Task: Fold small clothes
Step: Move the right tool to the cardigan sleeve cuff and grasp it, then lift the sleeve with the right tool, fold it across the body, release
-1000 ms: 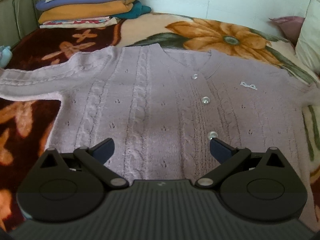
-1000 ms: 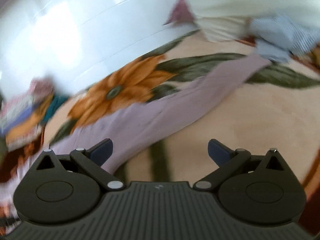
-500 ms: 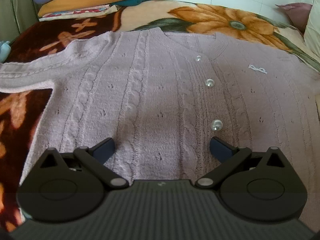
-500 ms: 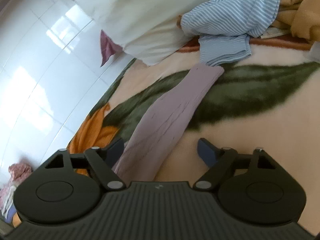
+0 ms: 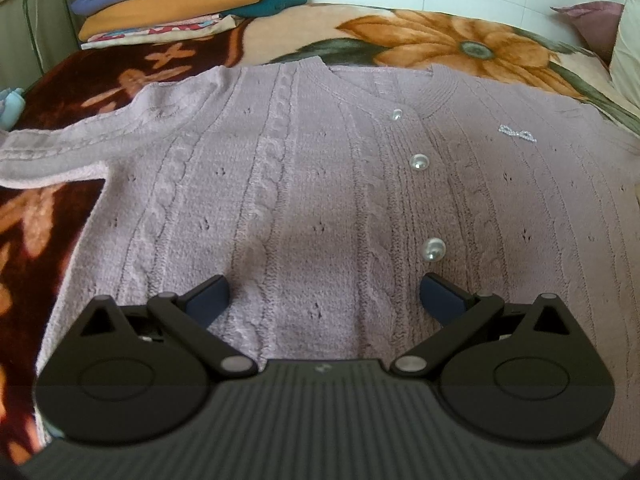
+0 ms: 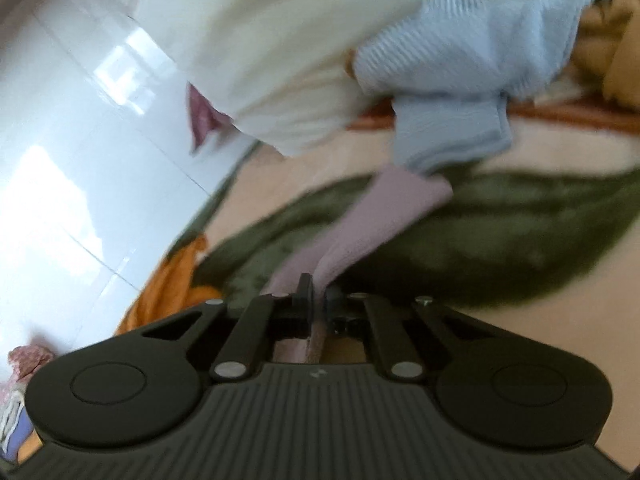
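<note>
A lilac knitted cardigan point(image 5: 312, 184) with pearl buttons point(image 5: 434, 249) lies flat, front up, on a flowered blanket. Its left sleeve point(image 5: 52, 152) stretches out to the left. My left gripper point(image 5: 324, 294) is open and empty, hovering low over the cardigan's lower front. In the right wrist view my right gripper point(image 6: 318, 292) is shut on the cardigan's other sleeve point(image 6: 384, 212), which runs away from the jaws toward its cuff. That view is blurred.
A stack of folded clothes point(image 5: 176, 4) sits at the back left of the blanket point(image 5: 460, 44). A cream pillow point(image 6: 280, 52) and a blue striped garment point(image 6: 460, 80) lie just beyond the sleeve's cuff. A white tiled wall point(image 6: 80, 120) lies behind.
My right gripper swung onto the sleeve and closed on it; it was open before. My left gripper moved in lower over the cardigan's front and stayed open.
</note>
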Demonstrator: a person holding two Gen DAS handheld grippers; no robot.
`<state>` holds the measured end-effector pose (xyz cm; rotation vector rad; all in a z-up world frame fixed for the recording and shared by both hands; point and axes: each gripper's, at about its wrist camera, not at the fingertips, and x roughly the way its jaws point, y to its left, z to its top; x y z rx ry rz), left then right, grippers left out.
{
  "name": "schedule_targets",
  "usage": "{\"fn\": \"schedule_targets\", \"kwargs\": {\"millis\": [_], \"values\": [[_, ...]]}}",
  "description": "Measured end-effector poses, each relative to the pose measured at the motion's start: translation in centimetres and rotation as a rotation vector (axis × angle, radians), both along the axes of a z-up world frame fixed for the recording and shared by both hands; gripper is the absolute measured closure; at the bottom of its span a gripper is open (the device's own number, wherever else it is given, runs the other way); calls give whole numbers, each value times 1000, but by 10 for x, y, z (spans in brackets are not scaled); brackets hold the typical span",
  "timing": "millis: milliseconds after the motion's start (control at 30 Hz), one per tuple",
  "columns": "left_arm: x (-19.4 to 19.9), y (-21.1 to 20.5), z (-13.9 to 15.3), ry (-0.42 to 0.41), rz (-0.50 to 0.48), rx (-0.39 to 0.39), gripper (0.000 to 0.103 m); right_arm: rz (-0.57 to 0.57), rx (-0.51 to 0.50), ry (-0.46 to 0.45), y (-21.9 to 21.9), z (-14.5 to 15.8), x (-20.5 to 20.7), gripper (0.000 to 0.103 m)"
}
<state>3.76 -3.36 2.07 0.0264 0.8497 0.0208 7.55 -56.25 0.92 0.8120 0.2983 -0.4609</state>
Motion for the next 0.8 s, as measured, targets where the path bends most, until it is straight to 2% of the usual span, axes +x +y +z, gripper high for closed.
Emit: {"fn": "schedule_targets", "kwargs": {"millis": [233,367,567,800], "values": [[4,2,4,25,-8,-7,0,-26,-37,-99,6,29,-68,97],[2,3,8,24,-30,3,0,1,-41,-103,18,36,-93,97],[0,12,24,8,-37,16,0,73,-66,-108,53,52,-95,97],[0,32,45,-15,-22,26,0,215,-113,-172,118,93,-79,97]]}}
